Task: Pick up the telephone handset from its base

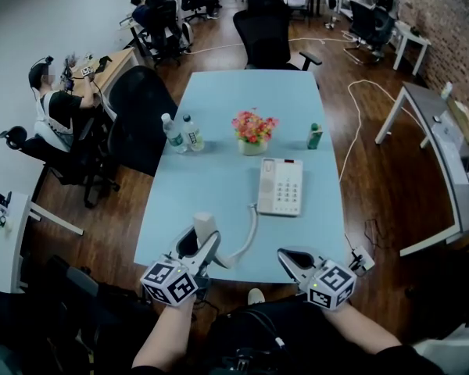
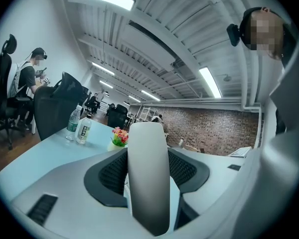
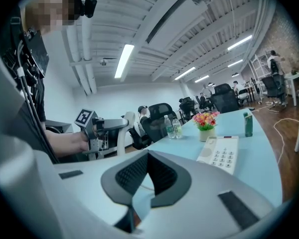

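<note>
While the left gripper [image 1: 197,248] squeezes the white handset [image 1: 204,226] above the near edge of the blue table [image 1: 219,92], its cord [image 1: 248,237] runs right to the phone base [image 1: 281,187]. Farther right, the right gripper [image 1: 291,258] has its jaws pressed together with nothing inside.
</note>
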The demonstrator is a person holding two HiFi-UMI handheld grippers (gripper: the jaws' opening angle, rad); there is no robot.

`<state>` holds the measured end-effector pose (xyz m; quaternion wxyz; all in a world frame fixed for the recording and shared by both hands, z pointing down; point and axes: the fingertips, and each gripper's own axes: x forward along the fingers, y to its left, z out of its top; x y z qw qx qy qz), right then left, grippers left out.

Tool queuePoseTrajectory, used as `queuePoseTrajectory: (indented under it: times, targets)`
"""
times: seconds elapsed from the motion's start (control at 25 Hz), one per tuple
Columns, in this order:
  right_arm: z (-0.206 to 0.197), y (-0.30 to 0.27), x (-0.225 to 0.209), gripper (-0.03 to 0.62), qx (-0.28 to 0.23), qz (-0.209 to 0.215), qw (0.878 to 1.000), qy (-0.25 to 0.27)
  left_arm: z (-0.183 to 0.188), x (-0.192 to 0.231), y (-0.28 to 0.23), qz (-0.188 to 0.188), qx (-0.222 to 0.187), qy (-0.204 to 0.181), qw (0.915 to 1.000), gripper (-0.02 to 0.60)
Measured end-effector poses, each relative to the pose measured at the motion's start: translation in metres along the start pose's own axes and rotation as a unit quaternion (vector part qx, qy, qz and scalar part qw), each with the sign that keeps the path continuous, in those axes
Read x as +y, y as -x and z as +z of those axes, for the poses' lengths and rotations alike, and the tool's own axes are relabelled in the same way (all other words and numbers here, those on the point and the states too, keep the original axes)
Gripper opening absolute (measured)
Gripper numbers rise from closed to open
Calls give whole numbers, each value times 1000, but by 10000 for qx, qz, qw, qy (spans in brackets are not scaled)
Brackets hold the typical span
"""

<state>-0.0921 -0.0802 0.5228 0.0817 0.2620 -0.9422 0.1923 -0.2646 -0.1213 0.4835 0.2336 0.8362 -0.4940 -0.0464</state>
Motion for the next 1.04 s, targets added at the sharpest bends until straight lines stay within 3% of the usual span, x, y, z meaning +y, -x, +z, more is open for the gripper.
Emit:
queuePoseTrajectory:
  times: [1.04]
  targets:
    - [4, -2, -1, 17, 126, 76, 9998, 159, 1, 8, -1, 126, -65, 52, 9999, 238]
